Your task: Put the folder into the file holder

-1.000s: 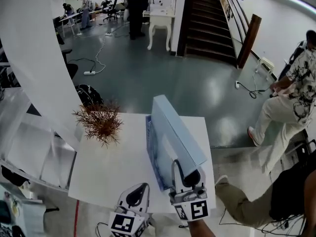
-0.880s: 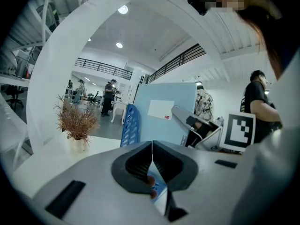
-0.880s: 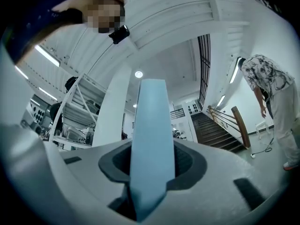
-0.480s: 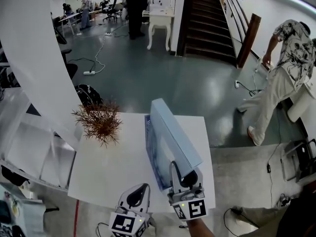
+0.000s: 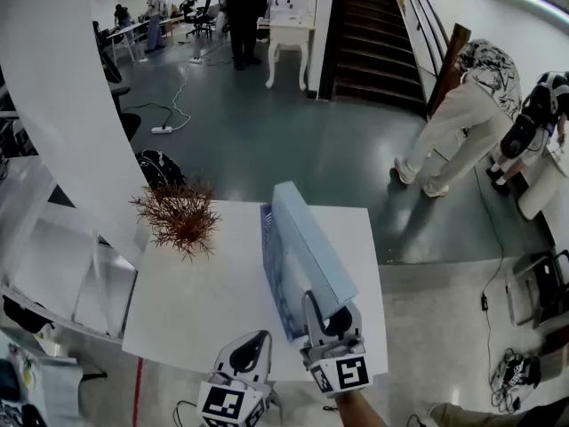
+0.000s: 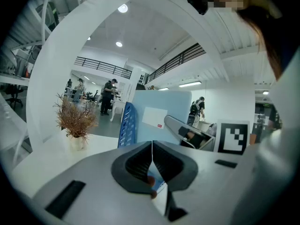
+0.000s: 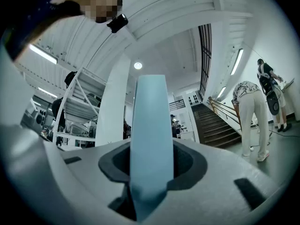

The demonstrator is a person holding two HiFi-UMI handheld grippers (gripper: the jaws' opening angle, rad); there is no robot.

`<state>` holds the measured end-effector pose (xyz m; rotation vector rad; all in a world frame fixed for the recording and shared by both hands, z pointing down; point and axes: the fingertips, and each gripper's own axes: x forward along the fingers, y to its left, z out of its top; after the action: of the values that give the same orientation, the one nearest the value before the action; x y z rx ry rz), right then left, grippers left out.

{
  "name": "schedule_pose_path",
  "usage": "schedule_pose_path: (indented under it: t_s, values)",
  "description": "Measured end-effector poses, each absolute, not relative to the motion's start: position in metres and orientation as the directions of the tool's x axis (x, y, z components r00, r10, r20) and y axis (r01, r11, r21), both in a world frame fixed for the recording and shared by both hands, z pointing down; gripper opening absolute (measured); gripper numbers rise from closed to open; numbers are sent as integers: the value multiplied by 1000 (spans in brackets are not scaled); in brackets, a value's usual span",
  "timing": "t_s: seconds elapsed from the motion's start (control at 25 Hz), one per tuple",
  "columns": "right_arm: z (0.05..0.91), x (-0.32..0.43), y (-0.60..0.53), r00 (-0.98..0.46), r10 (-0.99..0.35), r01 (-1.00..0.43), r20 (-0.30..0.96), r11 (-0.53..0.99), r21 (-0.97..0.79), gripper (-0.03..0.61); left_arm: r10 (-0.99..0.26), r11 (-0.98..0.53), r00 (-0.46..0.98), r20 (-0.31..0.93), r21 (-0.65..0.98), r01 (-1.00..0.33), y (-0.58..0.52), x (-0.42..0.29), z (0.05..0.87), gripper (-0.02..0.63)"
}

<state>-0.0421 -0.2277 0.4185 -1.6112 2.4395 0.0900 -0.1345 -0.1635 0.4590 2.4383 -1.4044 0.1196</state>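
The right gripper [image 5: 327, 317] fingers clamp the light-blue folder [image 5: 311, 238] at its near edge. It looks stiff, light and smooth, so probably slippery. The left gripper [image 5: 246, 356] fingers are closed and empty, near the file holder [image 5: 274, 278].

Folder [image 5: 313, 243]: pale blue, thick, box-type, plain face. White label [image 6: 154, 117] with a small red mark on the broad side, seen from the left gripper view. Standing on edge, long axis running away from the camera, top leaning slightly right. Clamped at the near end by right gripper [image 5: 327, 315], narrow spine [image 7: 149, 139] pinched between the pads.

File holder [image 5: 274, 278]: darker blue, slotted side wall, upright on the white counter [image 5: 204, 301], right of centre. Directly against the folder's left face, much lower than the folder. Can't tell whether the folder's bottom edge sits inside or hangs just above.
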Motion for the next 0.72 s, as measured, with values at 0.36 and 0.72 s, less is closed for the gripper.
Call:
schedule_pose_path:
  t_s: [0.36,0.72]
  values:
    - [437,-45,-227,-405,-903,-906,-146,418,-68,140,-823,-469,518,231,237,-851,-161,-130,459,8]
    - [446,-47,-227,-418,-902,-902,-110,426,-69,143,-821,-477,524,225,234,-847,-159,-126,456,8]
